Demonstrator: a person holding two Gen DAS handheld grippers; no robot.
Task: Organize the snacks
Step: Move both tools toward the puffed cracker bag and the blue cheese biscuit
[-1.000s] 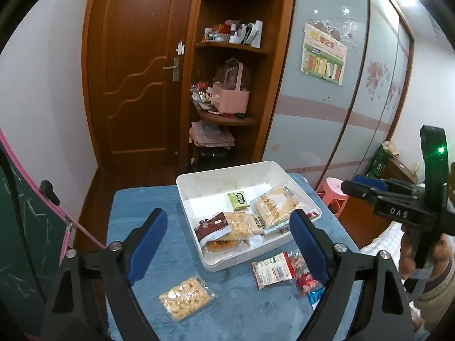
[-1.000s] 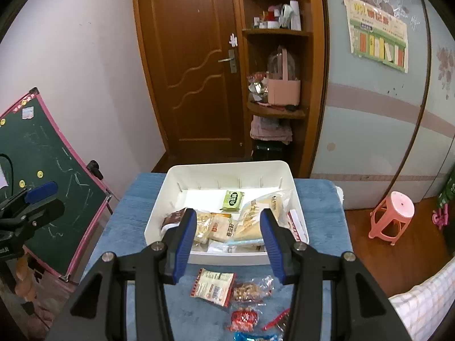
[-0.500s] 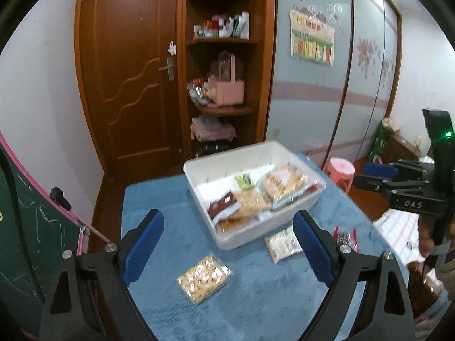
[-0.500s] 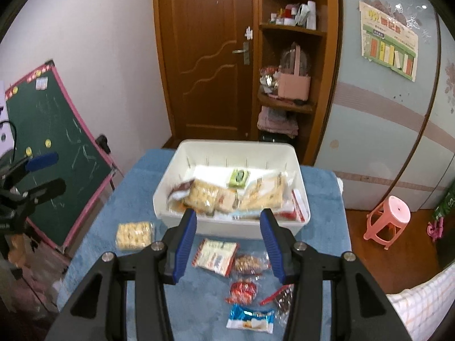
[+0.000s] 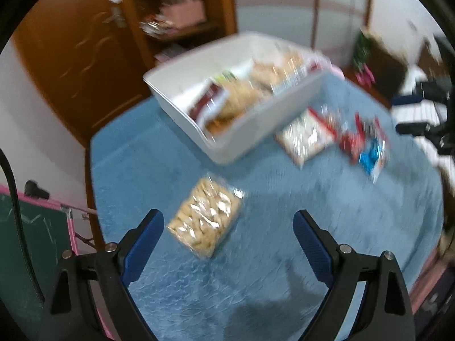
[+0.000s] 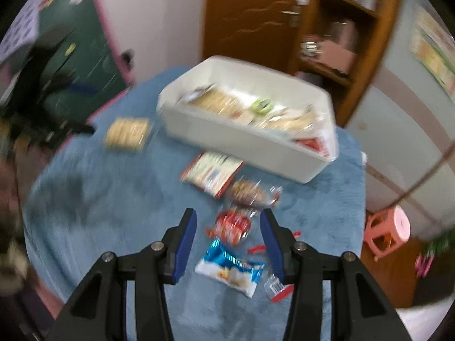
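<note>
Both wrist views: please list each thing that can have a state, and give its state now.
Left gripper: jaws open, empty, above the cracker pack.
Right gripper: jaws open, empty, over the red packet.
White bin: uncovered, partly filled with snacks.
Cracker pack: sealed, flat on the blue cloth, outside the bin.
Red packet: on the cloth, outside the bin.
Blue packet: on the cloth, outside the bin.
Door: closed.
</note>
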